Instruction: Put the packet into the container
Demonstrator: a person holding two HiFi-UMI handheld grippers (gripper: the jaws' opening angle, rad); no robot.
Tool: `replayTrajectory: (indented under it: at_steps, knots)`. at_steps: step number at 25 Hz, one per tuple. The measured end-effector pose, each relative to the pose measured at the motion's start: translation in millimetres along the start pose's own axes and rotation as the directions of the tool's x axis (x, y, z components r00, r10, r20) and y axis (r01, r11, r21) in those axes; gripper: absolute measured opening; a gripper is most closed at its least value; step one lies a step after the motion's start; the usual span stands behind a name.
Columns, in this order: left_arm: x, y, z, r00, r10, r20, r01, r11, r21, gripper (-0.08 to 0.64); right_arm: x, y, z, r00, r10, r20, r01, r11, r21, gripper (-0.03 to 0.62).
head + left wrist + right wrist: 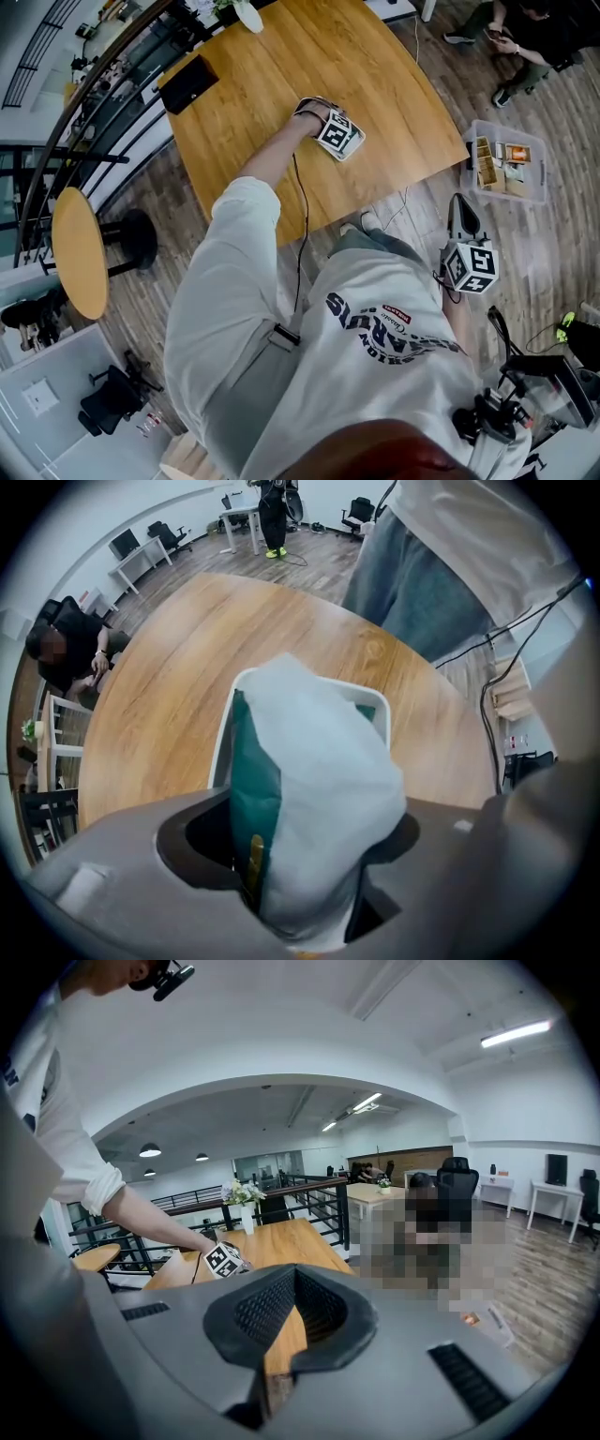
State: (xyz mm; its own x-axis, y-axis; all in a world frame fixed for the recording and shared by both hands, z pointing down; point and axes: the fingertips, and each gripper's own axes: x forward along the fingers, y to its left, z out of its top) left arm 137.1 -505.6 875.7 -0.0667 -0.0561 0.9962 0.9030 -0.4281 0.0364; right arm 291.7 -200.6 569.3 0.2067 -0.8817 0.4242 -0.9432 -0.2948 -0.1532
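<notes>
A puffy white and teal packet [323, 789] stands upright between the jaws of my left gripper [300, 897], which is shut on its lower end. Below it on the wooden table [159, 705] sits a white-rimmed container [373, 697]; the packet's far end reaches down into its opening and hides most of the inside. In the head view the left gripper [323, 114] points straight down at the table, its marker cube beside it. My right gripper [461, 220] hangs off the table's near right corner; its jaws [277, 1344] are shut with nothing in them.
A flat black object [187, 82] lies at the table's far left and a white vase [247, 15] at its far edge. A clear bin [536, 178] of small goods stands on the floor at right. A round side table [80, 251] and black stool [136, 239] stand left. A person sits at the top right.
</notes>
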Motion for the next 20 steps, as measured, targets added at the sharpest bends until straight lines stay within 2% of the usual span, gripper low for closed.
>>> replayTrajectory:
  at_steps: [4,8,11,14,16,17,18,19,20]
  knots:
    - [-2.3,2.8,-3.2,1.000,0.001,-0.004,-0.001,1.000,-0.028,0.341,2.9,-2.3,0.5,1.000,0.005,0.001,-0.005,1.000,-0.004,0.008]
    - [-19.8,10.8,-3.8,0.999,0.044,-0.003,-0.044,0.999,-0.016,0.358,8.0,-0.4,4.8,1.000,0.024,0.002,-0.024,1.000,-0.012,0.008]
    - [-53.1,14.9,-5.0,0.993,0.116,0.017,-0.115,0.993,-0.042,0.370,9.0,11.7,16.7,0.998,0.059,0.016,-0.059,0.998,-0.031,0.008]
    - [-102.5,25.9,-6.4,0.971,0.226,0.075,-0.216,0.969,-0.116,0.370,16.4,21.6,29.0,0.994,0.100,0.034,-0.098,0.994,-0.055,0.008]
    - [-142.5,31.3,-8.3,0.941,0.317,0.118,-0.292,0.937,-0.189,0.370,21.8,27.8,34.3,0.991,0.126,0.042,-0.123,0.990,-0.068,0.008]
    - [-164.2,32.7,-11.0,0.919,0.371,0.135,-0.334,0.913,-0.235,0.370,24.6,31.5,36.9,0.989,0.142,0.047,-0.138,0.988,-0.075,0.008]
    - [-187.4,33.6,-15.6,0.888,0.435,0.149,-0.382,0.878,-0.289,0.370,27.8,35.6,40.0,0.986,0.159,0.052,-0.154,0.985,-0.084,0.008]
    - [-212.2,33.7,-22.2,0.848,0.506,0.156,-0.432,0.832,-0.349,0.368,31.4,39.8,44.3,0.983,0.177,0.059,-0.171,0.981,-0.094,0.008]
    - [-238.8,32.2,-30.5,0.798,0.580,0.160,-0.478,0.773,-0.416,0.368,35.7,43.8,49.8,0.979,0.195,0.067,-0.187,0.977,-0.106,0.008]
